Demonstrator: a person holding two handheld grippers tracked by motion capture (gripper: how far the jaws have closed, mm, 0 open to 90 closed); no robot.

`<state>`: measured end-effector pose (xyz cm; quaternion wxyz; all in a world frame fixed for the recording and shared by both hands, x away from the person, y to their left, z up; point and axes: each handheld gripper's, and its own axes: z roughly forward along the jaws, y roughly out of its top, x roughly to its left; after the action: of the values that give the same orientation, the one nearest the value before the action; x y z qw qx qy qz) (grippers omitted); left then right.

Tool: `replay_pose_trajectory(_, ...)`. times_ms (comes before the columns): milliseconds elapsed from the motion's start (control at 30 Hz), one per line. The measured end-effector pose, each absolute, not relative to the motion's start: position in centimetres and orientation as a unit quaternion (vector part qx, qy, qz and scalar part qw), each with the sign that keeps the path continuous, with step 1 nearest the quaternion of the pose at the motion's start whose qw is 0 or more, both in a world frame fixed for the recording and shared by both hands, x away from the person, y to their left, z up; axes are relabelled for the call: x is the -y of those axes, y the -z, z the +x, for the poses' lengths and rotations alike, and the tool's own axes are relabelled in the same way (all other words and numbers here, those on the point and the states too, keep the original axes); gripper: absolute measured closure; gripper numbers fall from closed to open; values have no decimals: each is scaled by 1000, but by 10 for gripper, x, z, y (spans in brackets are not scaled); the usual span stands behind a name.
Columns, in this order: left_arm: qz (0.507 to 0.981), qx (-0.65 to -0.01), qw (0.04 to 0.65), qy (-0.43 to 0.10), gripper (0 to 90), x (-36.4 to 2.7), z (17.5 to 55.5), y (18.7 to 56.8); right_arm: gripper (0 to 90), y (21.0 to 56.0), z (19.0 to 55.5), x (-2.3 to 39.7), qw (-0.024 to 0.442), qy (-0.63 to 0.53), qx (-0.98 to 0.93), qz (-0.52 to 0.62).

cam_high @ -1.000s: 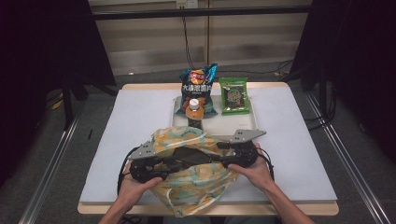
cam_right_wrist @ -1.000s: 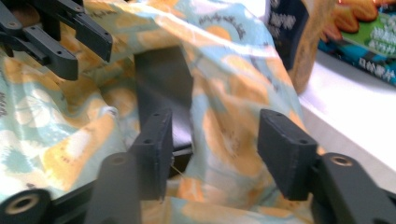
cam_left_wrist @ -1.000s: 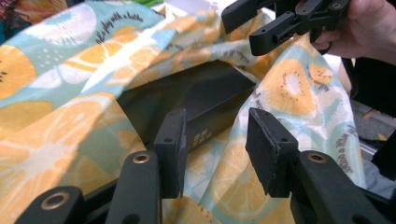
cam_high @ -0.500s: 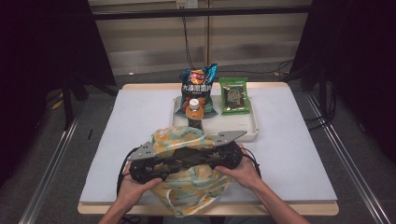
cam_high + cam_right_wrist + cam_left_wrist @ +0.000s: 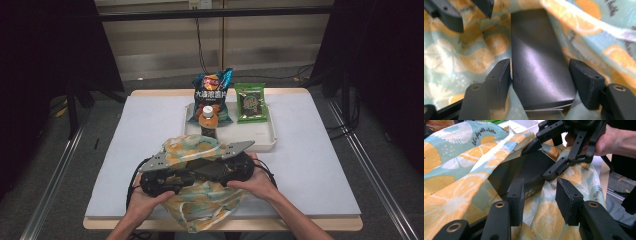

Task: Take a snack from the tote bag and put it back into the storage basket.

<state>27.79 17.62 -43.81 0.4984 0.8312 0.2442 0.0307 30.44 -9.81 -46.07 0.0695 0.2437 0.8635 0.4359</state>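
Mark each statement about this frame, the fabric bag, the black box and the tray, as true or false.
1. A black box lies between the right gripper's jaws. True.
2. The right gripper's pads clamp the box on both sides. False: there is a gap at one pad; its jaws have just been opening.
3. The bag under the grippers is plain grey. False: it is teal with orange citrus slices.
4. A white tray at the far side of the table holds a bottle with a white cap. True.
5. The left gripper is far from the bag. False: it is right at the bag.
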Motion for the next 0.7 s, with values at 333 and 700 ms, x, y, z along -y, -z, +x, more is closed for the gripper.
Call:
replay_pose_trajectory(333, 837, -246, 488, -27, 587, -175, 280, 444, 358, 475, 301, 104, 53, -419, -876, 234)
replay_pose_trajectory(700, 843, -247, 477, -21, 586, -172, 280, 447, 313, 469, 300, 100, 58, -440, -866, 231)
